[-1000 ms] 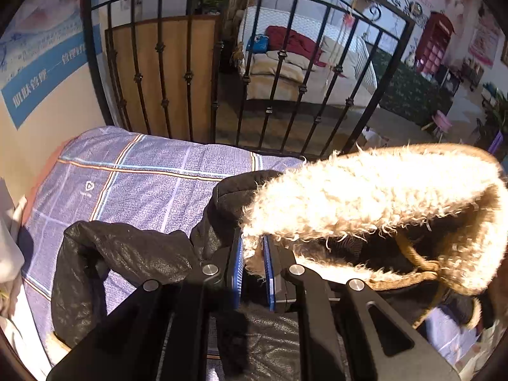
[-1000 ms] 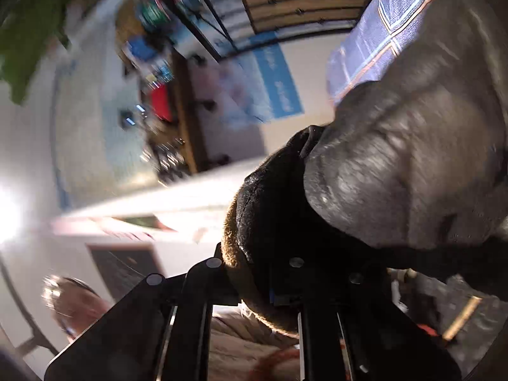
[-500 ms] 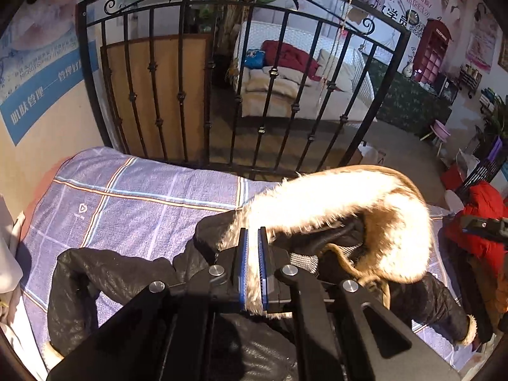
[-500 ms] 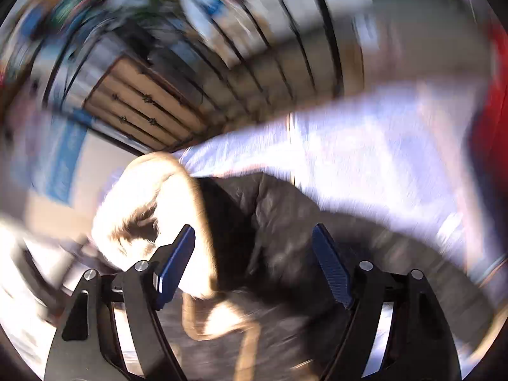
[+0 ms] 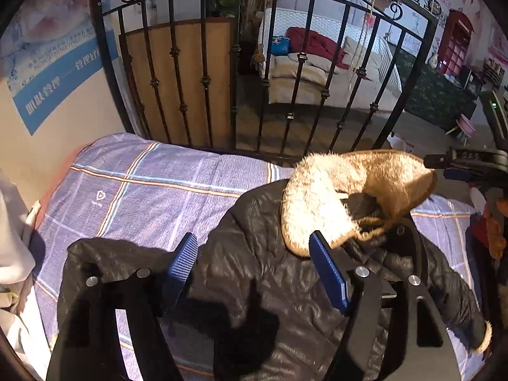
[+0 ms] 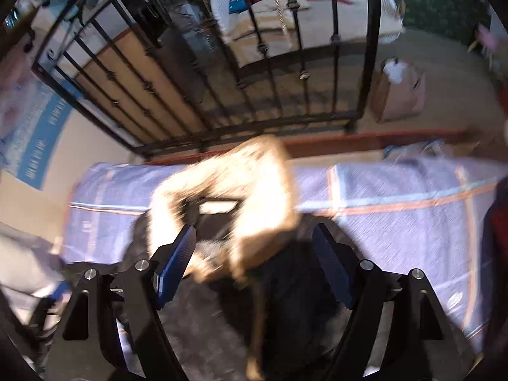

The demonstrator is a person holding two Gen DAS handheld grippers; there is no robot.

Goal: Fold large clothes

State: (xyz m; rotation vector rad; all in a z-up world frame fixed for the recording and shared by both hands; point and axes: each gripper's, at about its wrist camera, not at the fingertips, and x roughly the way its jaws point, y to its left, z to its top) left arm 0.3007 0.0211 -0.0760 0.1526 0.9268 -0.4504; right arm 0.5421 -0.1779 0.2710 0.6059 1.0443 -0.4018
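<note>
A black puffer jacket [image 5: 263, 273] with a tan fur-trimmed hood [image 5: 343, 190] lies spread on the bed, sleeves out to both sides. My left gripper [image 5: 257, 270] is open and empty just above the jacket's back, below the hood. My right gripper [image 6: 254, 260] is open and empty too, over the same jacket [image 6: 292, 317], with the blurred fur hood [image 6: 228, 190] between and beyond its fingers. The right gripper also shows at the far right edge of the left wrist view [image 5: 466, 162].
The bed has a purple plaid sheet [image 5: 152, 197] and a black iron bed frame [image 5: 285, 79] at its far end. A wall with a blue poster [image 5: 57, 85] is left. Pale fabric [image 5: 12, 247] lies at the left edge. Red clothing [image 5: 489, 231] sits right.
Both grippers have opened and let go of the jacket. The hood and jacket have dropped flat onto the bed. The right gripper has swung round to face the bed frame.
</note>
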